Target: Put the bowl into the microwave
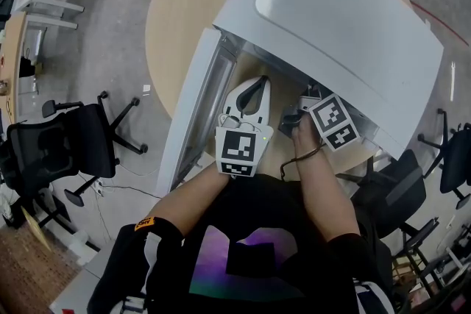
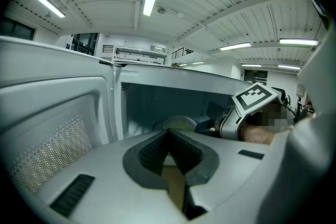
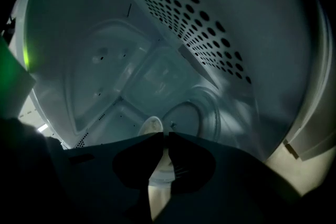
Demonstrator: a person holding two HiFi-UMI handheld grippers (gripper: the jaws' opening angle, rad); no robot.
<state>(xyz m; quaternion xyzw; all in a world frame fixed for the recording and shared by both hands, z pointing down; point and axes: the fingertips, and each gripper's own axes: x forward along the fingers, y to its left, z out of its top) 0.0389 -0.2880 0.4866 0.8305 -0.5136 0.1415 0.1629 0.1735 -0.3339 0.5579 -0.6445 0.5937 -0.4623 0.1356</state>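
Note:
A white microwave (image 1: pixel 331 18) stands on the round wooden table (image 1: pixel 176 18), its door (image 1: pixel 195 106) swung open to the left. My right gripper (image 1: pixel 300 114) reaches into the cavity, its tips hidden under the top. In the right gripper view the jaws (image 3: pixel 164 136) are shut on the rim of a pale bowl (image 3: pixel 156 173), just above the glass turntable (image 3: pixel 207 110). My left gripper (image 1: pixel 249 95) is shut and empty in front of the opening. The left gripper view shows its closed jaws (image 2: pixel 168 132), the bowl (image 2: pixel 181 123) inside and the right gripper's marker cube (image 2: pixel 254 98).
The open door (image 2: pixel 52 134) stands close on my left gripper's left. The cavity's perforated wall (image 3: pixel 199 23) rises above and right of the bowl. Black office chairs (image 1: pixel 70 140) stand on the floor to the left, another chair (image 1: pixel 390 191) to the right.

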